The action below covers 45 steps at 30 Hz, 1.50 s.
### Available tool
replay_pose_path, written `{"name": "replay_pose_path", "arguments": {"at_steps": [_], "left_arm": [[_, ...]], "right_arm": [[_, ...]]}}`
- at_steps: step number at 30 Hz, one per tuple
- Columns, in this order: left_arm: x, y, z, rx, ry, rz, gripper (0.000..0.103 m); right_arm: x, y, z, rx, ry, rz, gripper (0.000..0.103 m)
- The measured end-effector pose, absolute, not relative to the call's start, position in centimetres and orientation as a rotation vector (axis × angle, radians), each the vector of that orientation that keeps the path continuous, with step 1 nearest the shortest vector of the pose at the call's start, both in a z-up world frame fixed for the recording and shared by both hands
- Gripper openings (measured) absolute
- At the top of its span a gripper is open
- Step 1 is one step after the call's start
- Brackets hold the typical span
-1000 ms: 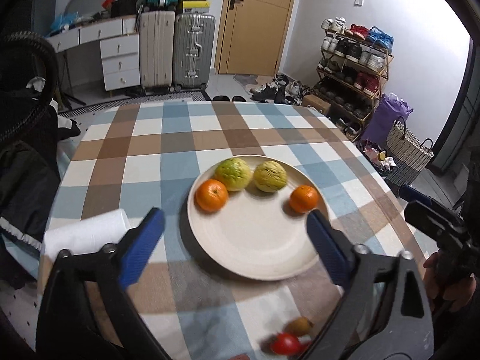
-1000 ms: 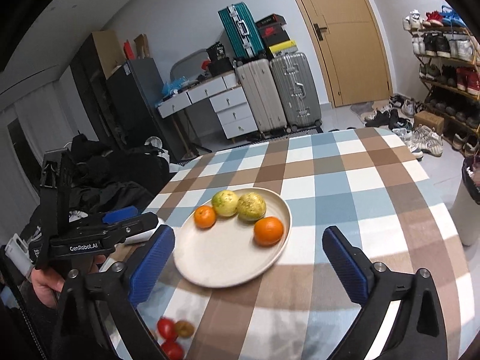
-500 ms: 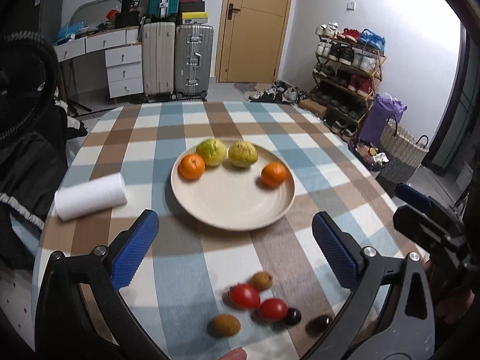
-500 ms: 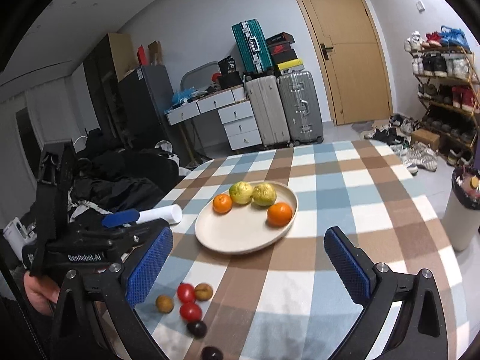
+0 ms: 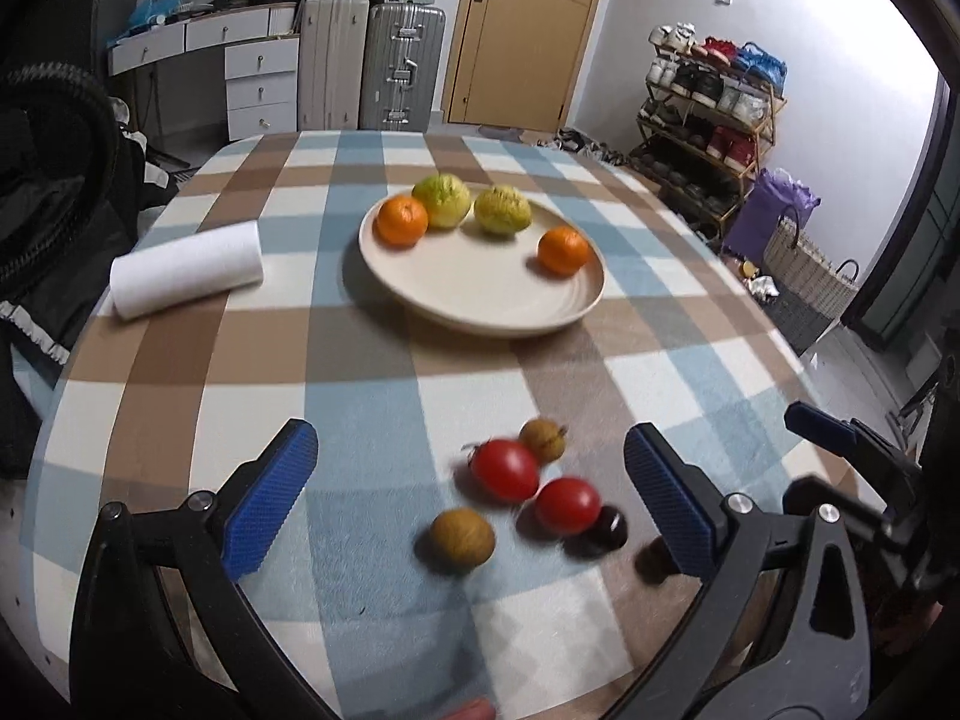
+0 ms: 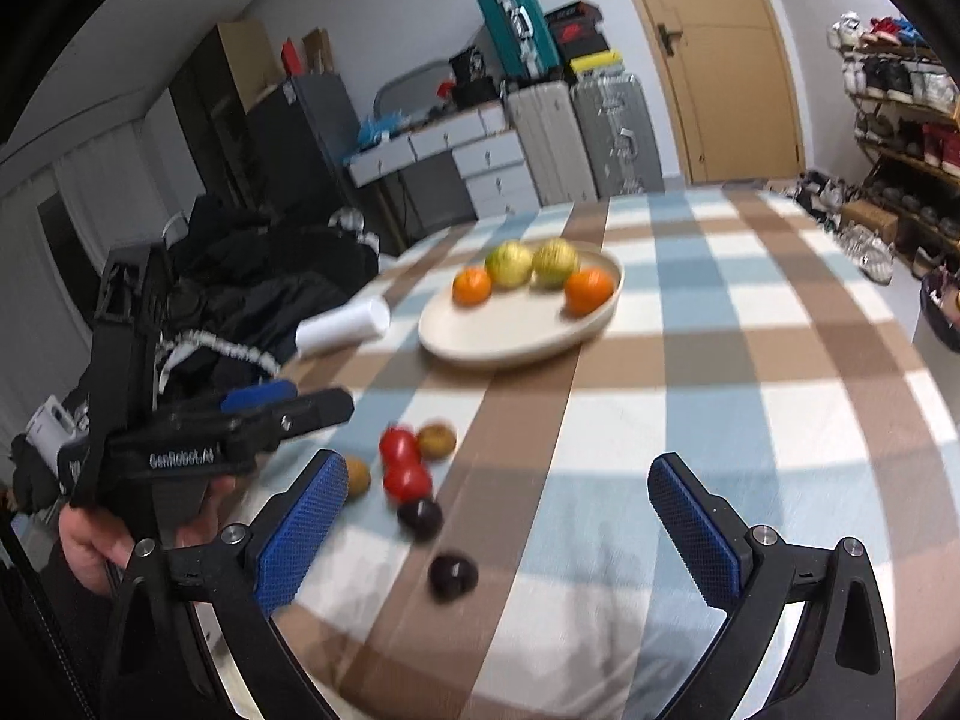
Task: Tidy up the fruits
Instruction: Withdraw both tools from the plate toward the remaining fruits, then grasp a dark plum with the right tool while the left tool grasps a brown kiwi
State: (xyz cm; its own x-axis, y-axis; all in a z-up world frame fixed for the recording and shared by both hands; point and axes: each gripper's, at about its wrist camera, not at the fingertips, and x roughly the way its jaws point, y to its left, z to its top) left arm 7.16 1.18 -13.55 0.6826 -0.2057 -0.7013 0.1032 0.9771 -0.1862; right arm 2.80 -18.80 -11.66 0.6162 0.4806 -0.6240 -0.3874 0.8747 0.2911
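Observation:
A cream plate (image 5: 480,300) (image 6: 510,336) on the checked tablecloth carries two oranges (image 5: 402,220) (image 6: 588,291) and two yellow-green fruits (image 5: 503,210) (image 6: 509,264). Nearer the front edge lie two red tomatoes (image 5: 504,469) (image 6: 407,480), two brown fruits (image 5: 462,538) (image 6: 437,441) and two dark plums (image 5: 606,525) (image 6: 453,573). My left gripper (image 5: 471,501) is open, and the loose fruit lies between its blue pads. My right gripper (image 6: 501,531) is open too, above the plums. The left gripper (image 6: 258,405) also shows at the left of the right wrist view, held by a hand.
A white paper roll (image 5: 187,270) (image 6: 343,327) lies left of the plate. Dark clothing (image 6: 258,294) is heaped beyond the table's left edge. Suitcases (image 5: 372,66), drawers, a door and a shoe rack (image 5: 708,114) stand behind.
Both grippers have drawn back toward the table's front edge, away from the plate. The small loose fruits have come fully into view between the fingers.

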Motion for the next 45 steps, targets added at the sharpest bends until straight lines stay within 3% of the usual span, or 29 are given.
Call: {"name": "replay_pose_path", "arguments": {"at_steps": [7, 10, 15, 26, 43, 45], "left_arm": [[6.4, 2.1, -15.2, -0.137, 0.830, -0.179, 0.102], [6.3, 2.5, -15.6, -0.135, 0.836, -0.173, 0.102], [6.3, 3.3, -15.8, -0.145, 0.838, -0.163, 0.102], [6.3, 3.9, -16.4, -0.162, 0.842, -0.171, 0.102], [6.4, 3.3, -17.3, -0.111, 0.851, -0.213, 0.101], [6.5, 3.3, -17.4, -0.110, 0.853, -0.225, 0.097]], "right_arm": [[1.2, -17.4, -13.9, 0.088, 0.799, 0.548, 0.102], [0.9, -16.6, -14.9, 0.063, 0.824, 0.564, 0.097], [1.0, -16.0, -16.2, 0.043, 0.865, 0.580, 0.069], [1.1, -15.1, -16.8, -0.015, 0.877, 0.554, 0.027], [1.5, -15.9, -16.5, 0.028, 0.864, 0.546, 0.025], [1.6, -15.9, -16.4, 0.035, 0.860, 0.551, 0.025]]}}
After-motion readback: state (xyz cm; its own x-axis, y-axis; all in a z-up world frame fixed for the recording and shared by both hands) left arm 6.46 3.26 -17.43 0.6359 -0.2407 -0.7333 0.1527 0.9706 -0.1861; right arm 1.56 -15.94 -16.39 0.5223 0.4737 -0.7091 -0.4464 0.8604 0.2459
